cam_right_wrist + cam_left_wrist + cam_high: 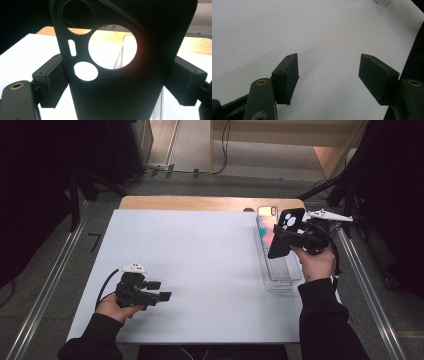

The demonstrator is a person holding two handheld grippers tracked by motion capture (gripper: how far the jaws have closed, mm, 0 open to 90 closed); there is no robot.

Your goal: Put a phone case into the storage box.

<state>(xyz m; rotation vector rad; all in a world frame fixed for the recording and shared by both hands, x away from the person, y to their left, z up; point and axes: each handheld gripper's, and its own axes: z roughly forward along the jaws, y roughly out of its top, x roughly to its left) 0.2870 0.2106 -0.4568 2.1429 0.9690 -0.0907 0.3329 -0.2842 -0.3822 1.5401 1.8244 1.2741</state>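
Near left of the white table (pixel 200 270): left gripper (pixel 162 291) in the person's left hand (pixel 114 307), resting low at the table surface, jaws pointing right. In the left gripper view the jaws stand wide apart, nothing between them, just bare white table (pixel 324 37) behind; pads (pixel 290 77) clean, not touching anything. Black cable loops off the gripper's left side.

Near right: dark sleeve and right hand (pixel 315 262) coming in from the bottom edge, holding the right gripper (pixel 284 236) up over the right side of the table. Jaws closed partway onto a black phone case (pixel 285 232), clamping it across its width. Right gripper view: one pad on each side edge of the black phone case (pixel 120 95), both pressing on it; camera cutouts face the lens, one large round hole, a smaller round one, a slot, another round hole at the top. Case stands about upright, tilted a bit, lifted clear of the table.

Just left of and under that case: clear plastic tray (pixel 282 277), long and narrow, running near-to-far along the table's right side. At its far end a second phone case (pixel 266 222), clear with a colourful shine, stands in the tray just beside the black one; touching or not, can't tell. The clear tray edge (pixel 117 61) shows through the big cutout.

Far edge: strip of bare wood (pixel 200 202) beyond the white top, then floor.
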